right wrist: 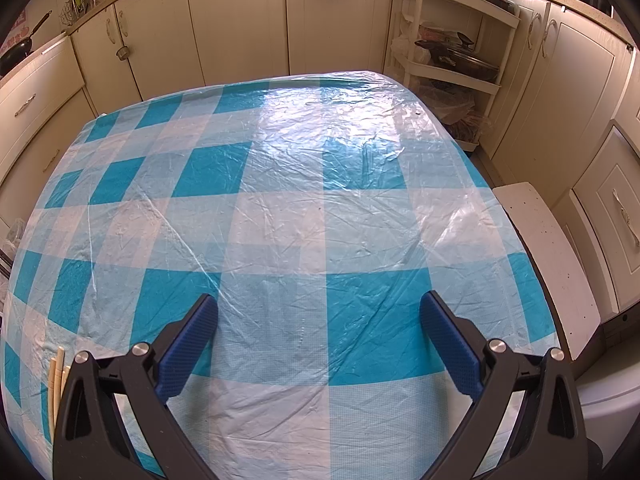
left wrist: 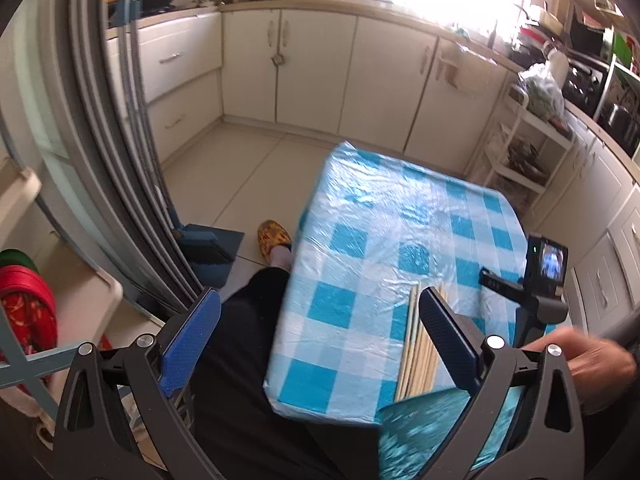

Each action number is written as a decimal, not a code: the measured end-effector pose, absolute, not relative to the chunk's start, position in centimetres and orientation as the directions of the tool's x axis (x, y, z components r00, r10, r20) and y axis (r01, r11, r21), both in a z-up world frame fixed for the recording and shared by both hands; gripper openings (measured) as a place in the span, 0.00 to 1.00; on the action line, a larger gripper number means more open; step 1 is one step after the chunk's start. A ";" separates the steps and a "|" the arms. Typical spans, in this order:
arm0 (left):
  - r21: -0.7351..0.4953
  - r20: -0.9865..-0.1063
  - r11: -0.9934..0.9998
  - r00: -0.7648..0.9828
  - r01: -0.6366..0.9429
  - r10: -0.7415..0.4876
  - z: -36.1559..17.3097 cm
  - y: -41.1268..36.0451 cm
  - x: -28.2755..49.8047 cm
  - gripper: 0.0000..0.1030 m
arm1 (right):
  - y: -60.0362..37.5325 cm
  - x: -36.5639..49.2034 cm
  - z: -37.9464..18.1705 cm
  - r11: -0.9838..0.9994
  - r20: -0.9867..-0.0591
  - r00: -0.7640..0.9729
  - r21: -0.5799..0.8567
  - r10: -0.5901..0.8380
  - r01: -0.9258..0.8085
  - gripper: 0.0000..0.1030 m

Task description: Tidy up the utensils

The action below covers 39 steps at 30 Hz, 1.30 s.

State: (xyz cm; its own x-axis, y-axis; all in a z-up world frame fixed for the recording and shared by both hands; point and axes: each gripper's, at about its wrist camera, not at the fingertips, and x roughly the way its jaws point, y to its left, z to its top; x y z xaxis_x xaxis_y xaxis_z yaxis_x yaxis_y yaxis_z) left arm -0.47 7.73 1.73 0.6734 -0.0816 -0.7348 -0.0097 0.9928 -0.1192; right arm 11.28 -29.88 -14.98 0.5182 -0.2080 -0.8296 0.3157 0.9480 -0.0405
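Observation:
A bundle of pale wooden chopsticks [left wrist: 420,344] lies on the blue-and-white checked table [left wrist: 360,240] near its front edge; their ends also show at the lower left of the right wrist view [right wrist: 56,380]. My left gripper [left wrist: 320,312] is open and empty, held over the table's left edge and the person's lap, its right finger just right of the chopsticks. My right gripper [right wrist: 318,316] is open and empty above the checked tablecloth [right wrist: 320,200]. The other gripper's body and camera [left wrist: 544,276] show at the right of the left wrist view.
Cream kitchen cabinets [right wrist: 240,20] ring the room. A white shelf rack [right wrist: 452,40] with pans stands behind the table's far right corner. A white stool [right wrist: 548,256] is at the table's right. A blue dustpan [left wrist: 212,248] and fridge door [left wrist: 100,140] are at left.

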 end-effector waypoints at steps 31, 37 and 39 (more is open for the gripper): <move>-0.137 -0.770 0.990 0.632 -0.022 -0.092 0.0 7.8 0.3 0.93 | -29.9 11.3 -15.0 0.948 -0.829 0.519 -0.040 -0.208 0.316 0.93; -0.126 -0.776 0.992 0.623 -0.001 -0.098 -0.2 6.8 0.2 0.93 | -29.9 11.3 -15.0 0.948 -0.829 0.518 -0.041 -0.208 0.316 0.93; -0.121 -0.777 0.993 0.622 0.003 -0.096 -0.2 6.6 0.2 0.93 | -29.9 11.3 -15.0 0.948 -0.829 0.519 -0.040 -0.208 0.316 0.93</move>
State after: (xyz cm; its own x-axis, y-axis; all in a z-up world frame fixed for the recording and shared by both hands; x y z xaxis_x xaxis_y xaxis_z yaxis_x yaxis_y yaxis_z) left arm 0.15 6.57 -0.19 0.6223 -0.0964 -0.7769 0.0031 0.9927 -0.1207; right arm 11.27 -29.87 -14.97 0.5186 -0.2081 -0.8293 0.3162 0.9478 -0.0401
